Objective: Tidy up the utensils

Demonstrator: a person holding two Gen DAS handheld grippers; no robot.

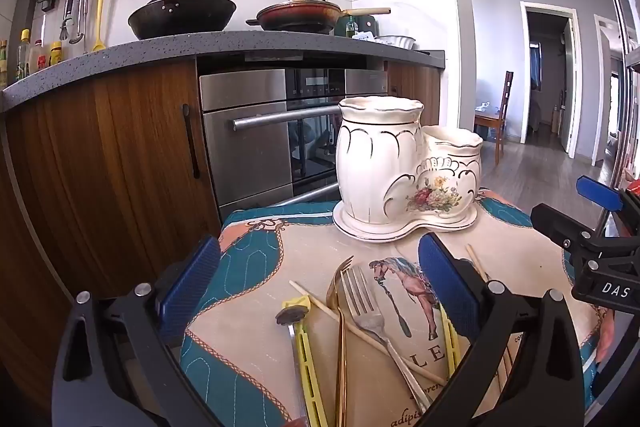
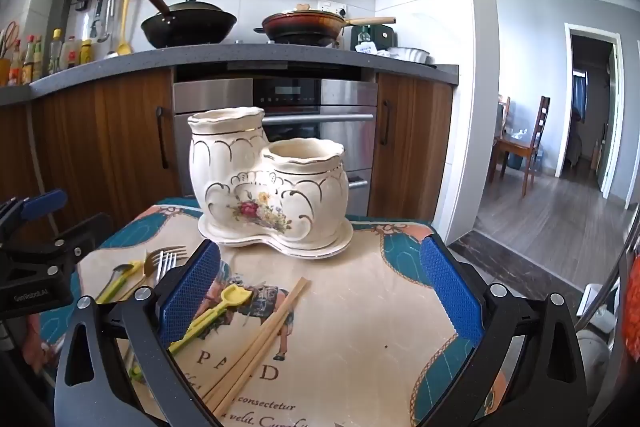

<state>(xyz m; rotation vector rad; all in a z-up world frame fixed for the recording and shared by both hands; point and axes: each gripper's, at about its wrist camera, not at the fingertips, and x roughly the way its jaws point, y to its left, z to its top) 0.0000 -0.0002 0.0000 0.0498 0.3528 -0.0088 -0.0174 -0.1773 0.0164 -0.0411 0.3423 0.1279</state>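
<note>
Left tongs point(image 1: 320, 291) wide over forks point(image 1: 362, 301) on bench mat point(image 2: 360, 307), right tongs point(image 2: 320, 291) wide near chopsticks point(image 2: 264, 335), cream two-cup holder point(image 2: 272, 187) upright at far edge, inside unseen.

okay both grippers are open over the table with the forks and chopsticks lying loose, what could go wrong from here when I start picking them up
The silver fork lies across a single chopstick and beside the gold fork, so the left gripper may pinch or drag several together. The chopstick pair is thin and flat on the tablecloth; the right gripper could catch only one. The ceramic holder might get knocked.
</note>
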